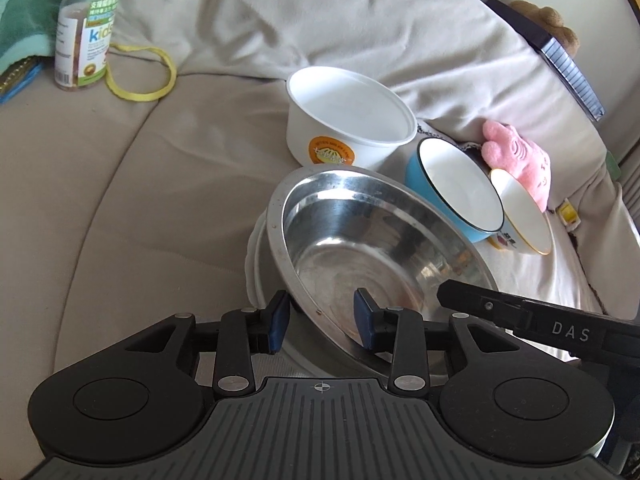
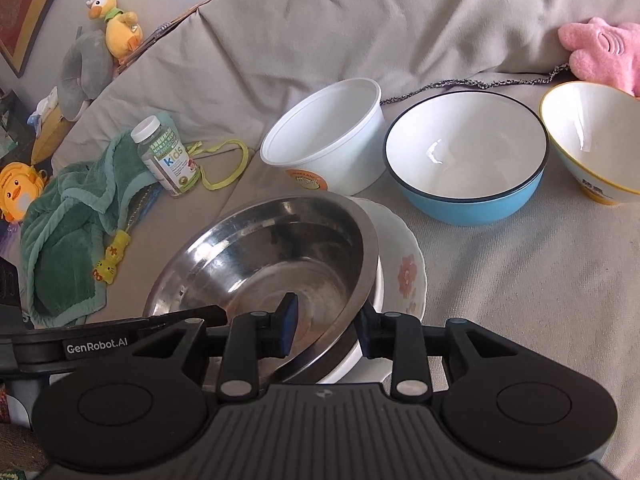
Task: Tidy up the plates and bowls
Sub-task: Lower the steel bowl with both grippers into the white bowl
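A steel bowl [image 1: 360, 240] [image 2: 280, 248] lies tilted on a white flowered plate [image 1: 256, 264] [image 2: 404, 272] on a beige sofa. My left gripper [image 1: 322, 320] straddles the bowl's near rim, open, with a gap at each pad. My right gripper [image 2: 328, 328] straddles the opposite rim, one pad inside the bowl and one finger outside above the plate; I see no firm pinch. Behind stand a white tub [image 1: 348, 120] [image 2: 332, 136], a blue bowl [image 1: 452, 188] [image 2: 468, 160] and a yellow-rimmed bowl [image 1: 524, 216] [image 2: 592, 132].
A pink plush [image 2: 600, 52] leans behind the bowls. A vitamin bottle [image 2: 168, 156], a yellow strap [image 2: 228, 164] and a green towel [image 2: 68, 232] lie to the left. A lined notebook [image 1: 560, 60] rests on the cushion at the right.
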`<move>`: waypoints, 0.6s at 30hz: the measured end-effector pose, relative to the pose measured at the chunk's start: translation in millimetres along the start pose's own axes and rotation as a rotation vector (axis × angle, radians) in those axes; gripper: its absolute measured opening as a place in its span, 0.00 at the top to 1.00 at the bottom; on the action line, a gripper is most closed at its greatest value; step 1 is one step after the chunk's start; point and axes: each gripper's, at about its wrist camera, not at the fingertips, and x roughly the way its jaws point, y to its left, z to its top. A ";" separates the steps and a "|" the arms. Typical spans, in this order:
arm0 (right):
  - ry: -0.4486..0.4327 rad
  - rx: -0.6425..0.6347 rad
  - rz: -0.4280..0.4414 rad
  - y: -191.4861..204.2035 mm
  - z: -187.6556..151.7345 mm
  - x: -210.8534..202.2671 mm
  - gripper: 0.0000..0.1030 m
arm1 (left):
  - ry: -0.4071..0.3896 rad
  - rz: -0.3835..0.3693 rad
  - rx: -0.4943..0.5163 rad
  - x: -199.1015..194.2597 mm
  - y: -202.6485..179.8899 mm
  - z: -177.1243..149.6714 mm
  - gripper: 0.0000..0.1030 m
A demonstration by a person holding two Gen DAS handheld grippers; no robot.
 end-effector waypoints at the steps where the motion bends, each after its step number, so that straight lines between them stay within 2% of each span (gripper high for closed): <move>1: -0.003 -0.009 -0.009 1.9 -1.7 -1.5 0.71 | 0.002 0.005 0.004 -1.0 -1.0 -1.2 0.64; 7: -0.007 -0.096 -0.141 18.0 -8.7 -6.5 0.70 | -0.001 0.060 0.061 -4.7 -10.5 -3.3 0.63; 10: 0.002 -0.133 -0.184 21.5 -7.9 2.0 0.70 | -0.008 0.088 0.083 -0.2 -9.4 -0.9 0.73; 12: -0.007 -0.160 -0.222 22.5 -9.1 6.4 0.70 | -0.022 0.095 0.078 1.8 -5.9 1.1 0.74; 16: 0.007 -0.126 -0.205 14.8 -8.9 7.3 0.70 | -0.012 0.105 0.052 2.2 -4.6 5.7 0.75; 18: 0.001 -0.112 -0.187 10.2 -9.8 3.5 0.70 | -0.004 0.110 0.073 -1.6 -12.3 4.7 0.69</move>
